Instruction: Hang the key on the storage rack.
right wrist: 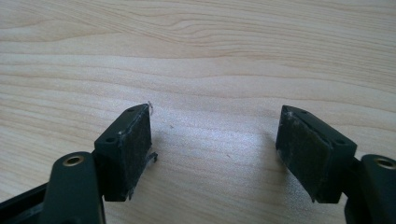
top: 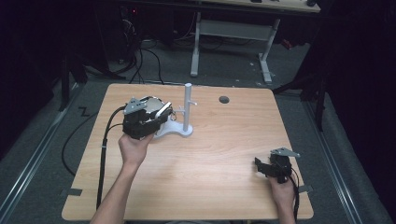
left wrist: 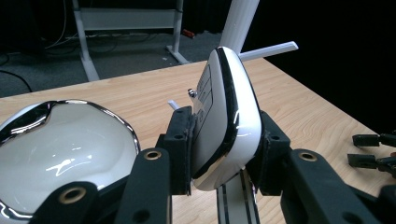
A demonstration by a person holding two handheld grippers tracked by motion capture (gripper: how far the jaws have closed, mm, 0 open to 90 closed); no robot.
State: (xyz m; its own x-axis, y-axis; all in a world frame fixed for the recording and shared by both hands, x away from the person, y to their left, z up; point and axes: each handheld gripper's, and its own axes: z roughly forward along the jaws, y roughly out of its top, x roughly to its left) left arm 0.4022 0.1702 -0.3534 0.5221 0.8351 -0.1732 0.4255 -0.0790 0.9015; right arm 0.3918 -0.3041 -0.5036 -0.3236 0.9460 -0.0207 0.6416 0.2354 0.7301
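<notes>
High view: the left gripper [top: 148, 117] is raised beside the white plastic stand with an upright post and short side pegs [top: 187, 108], near the table's far left. It carries a glossy white headset with black trim and chrome edging [top: 159, 112], which touches or nearly touches the stand's base; exact contact cannot be told.

Left gripper view: the jaws are clamped on one white earcup panel [left wrist: 229, 121], held upright and slightly tilted. The second earcup, rounded and chrome-rimmed [left wrist: 60, 144], hangs to the left. A white side peg [left wrist: 268, 49] lies just beyond the held earcup.

Judgement: the step in hand appears to be hanging the headset on the stand. To do it well, lift until the headband clears the peg, keep the grip firm on the smooth shell, then lower squarely so the loose earcup does not strike the post.

Pose: left forearm extended forward, wrist raised. The right gripper [top: 272, 167] rests low on the pale wood-grain table [top: 224, 140] at the near right, well apart, jaws spread wide and holding nothing.
</notes>
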